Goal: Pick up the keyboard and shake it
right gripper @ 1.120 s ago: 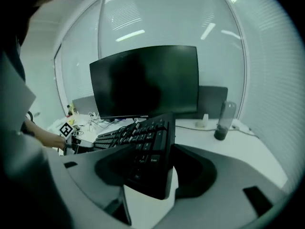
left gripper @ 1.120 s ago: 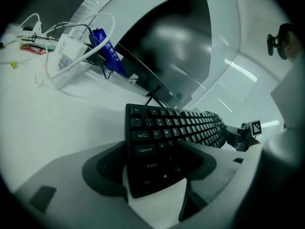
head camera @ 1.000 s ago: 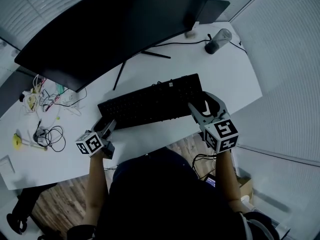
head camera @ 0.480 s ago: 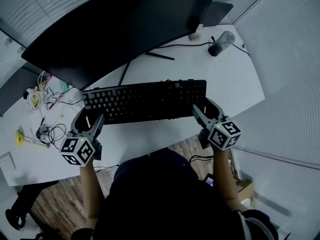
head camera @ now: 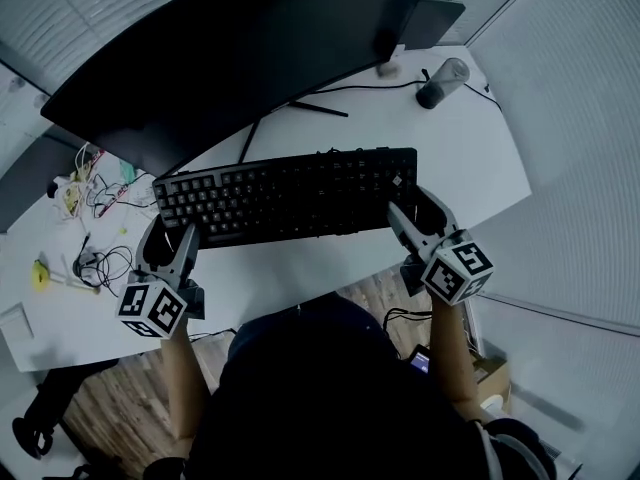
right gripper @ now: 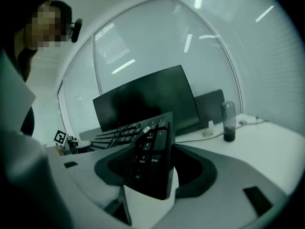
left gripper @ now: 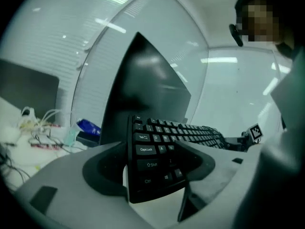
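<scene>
The black keyboard (head camera: 285,196) hangs above the white desk (head camera: 300,268), in front of the monitor, with its right end slightly farther from me. My left gripper (head camera: 170,230) is shut on its left end, and my right gripper (head camera: 412,208) is shut on its right end. In the left gripper view the keyboard (left gripper: 157,161) stands on edge between the two jaws of the left gripper (left gripper: 152,168), Shift and Ctrl keys nearest. In the right gripper view the numpad end of the keyboard (right gripper: 150,161) sits clamped in the right gripper (right gripper: 155,171).
A large dark monitor (head camera: 230,48) on a thin stand fills the back of the desk. A dark bottle (head camera: 440,83) stands at the back right beside a cable. Tangled cables and small items (head camera: 95,198) lie at the left. The desk's front edge runs just below the grippers.
The keyboard has swung from a tilt with its left end low to nearly level and shifted left. My left gripper moved left with it. The right gripper barely shifted.
</scene>
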`<state>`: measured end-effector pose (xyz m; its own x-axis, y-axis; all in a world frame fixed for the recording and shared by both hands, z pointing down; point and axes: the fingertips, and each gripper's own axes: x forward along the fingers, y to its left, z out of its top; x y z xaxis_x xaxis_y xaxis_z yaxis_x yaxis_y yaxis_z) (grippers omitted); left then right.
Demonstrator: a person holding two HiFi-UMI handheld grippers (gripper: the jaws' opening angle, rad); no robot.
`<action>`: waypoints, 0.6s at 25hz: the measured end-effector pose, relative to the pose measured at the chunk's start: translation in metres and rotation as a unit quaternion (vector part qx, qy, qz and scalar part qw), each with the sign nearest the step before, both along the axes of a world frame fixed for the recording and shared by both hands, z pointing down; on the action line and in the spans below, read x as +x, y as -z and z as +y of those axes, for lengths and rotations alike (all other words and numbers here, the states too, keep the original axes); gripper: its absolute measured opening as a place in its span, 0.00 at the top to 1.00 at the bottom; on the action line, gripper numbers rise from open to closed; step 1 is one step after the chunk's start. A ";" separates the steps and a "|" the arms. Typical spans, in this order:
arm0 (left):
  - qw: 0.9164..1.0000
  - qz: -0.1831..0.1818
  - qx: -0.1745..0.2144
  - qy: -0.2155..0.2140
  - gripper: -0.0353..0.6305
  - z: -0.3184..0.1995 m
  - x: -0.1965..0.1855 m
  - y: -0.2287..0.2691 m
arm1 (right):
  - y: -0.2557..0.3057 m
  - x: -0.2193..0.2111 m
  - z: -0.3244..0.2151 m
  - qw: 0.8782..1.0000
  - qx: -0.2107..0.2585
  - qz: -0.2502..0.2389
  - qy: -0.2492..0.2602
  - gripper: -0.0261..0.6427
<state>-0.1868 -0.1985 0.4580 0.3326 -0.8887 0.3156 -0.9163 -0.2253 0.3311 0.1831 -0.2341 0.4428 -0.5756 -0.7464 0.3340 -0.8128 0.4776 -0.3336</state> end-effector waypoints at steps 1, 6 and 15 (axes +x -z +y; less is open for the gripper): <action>1.000 0.031 -0.001 0.006 0.47 0.001 0.000 -0.009 | 0.016 -0.002 -0.002 0.999 0.017 0.029 0.005 0.57; 0.992 0.125 -0.020 0.025 0.47 0.012 0.008 -0.044 | 0.054 -0.010 -0.003 0.991 0.062 0.114 0.023 0.57; 0.994 0.070 -0.078 0.015 0.47 0.028 0.004 -0.075 | -0.039 -0.003 -0.001 0.997 -0.043 0.060 0.026 0.57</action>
